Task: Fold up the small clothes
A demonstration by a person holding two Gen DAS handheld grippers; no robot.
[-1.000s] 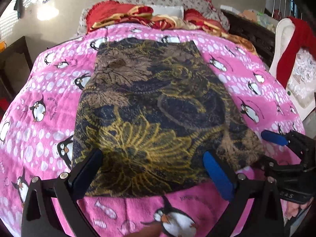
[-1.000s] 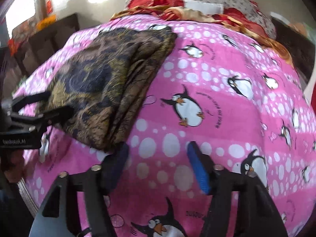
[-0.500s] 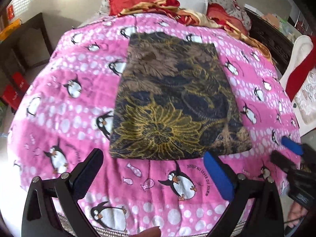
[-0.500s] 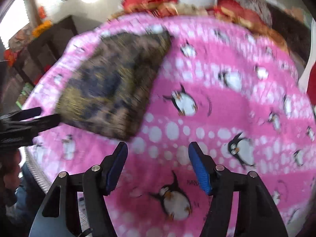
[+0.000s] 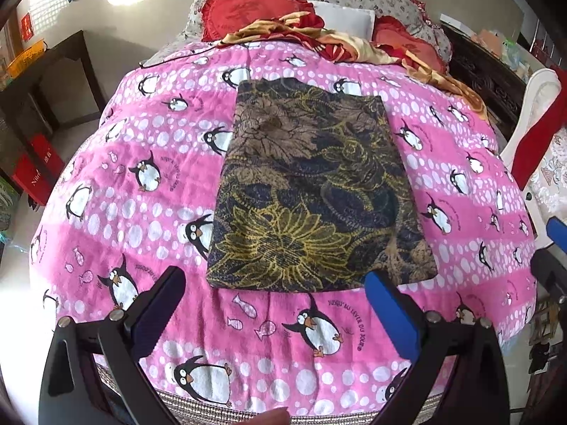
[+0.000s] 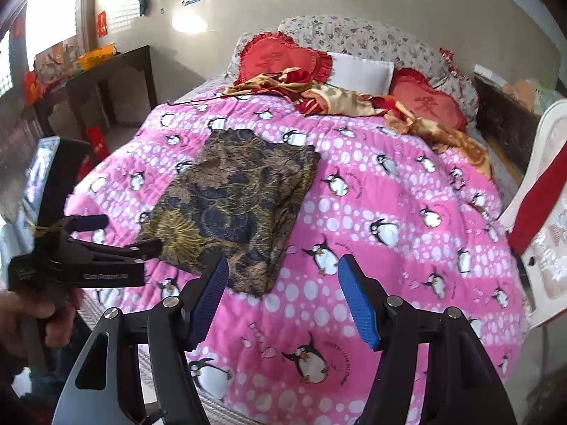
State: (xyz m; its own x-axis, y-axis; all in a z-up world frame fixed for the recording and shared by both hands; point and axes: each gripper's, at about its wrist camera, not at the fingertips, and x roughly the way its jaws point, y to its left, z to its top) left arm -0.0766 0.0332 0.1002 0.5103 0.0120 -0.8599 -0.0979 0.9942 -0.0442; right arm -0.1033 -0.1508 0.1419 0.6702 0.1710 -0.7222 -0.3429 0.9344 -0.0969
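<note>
Left wrist view: folded dark floral cloth [image 5: 312, 191] lies flat on the pink penguin blanket [image 5: 141, 184], beyond the fingertips.
Left gripper [image 5: 280, 311]: jaws wide apart, holding nothing.
Right wrist view: cloth [image 6: 237, 212] lies left of centre on the blanket [image 6: 389, 212].
Right gripper [image 6: 283, 301]: jaws spread, empty, above the blanket.
Left gripper from the side [image 6: 117, 237]: clear of the cloth.

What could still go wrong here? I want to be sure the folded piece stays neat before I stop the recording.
1. The folded cloth lies on a soft, puffy penguin blanket; with layered edges showing on its right side, it may slump or spread open.
2. The left gripper and right gripper hang open just past its near edge; a low pass could catch that edge and undo the fold.
</note>
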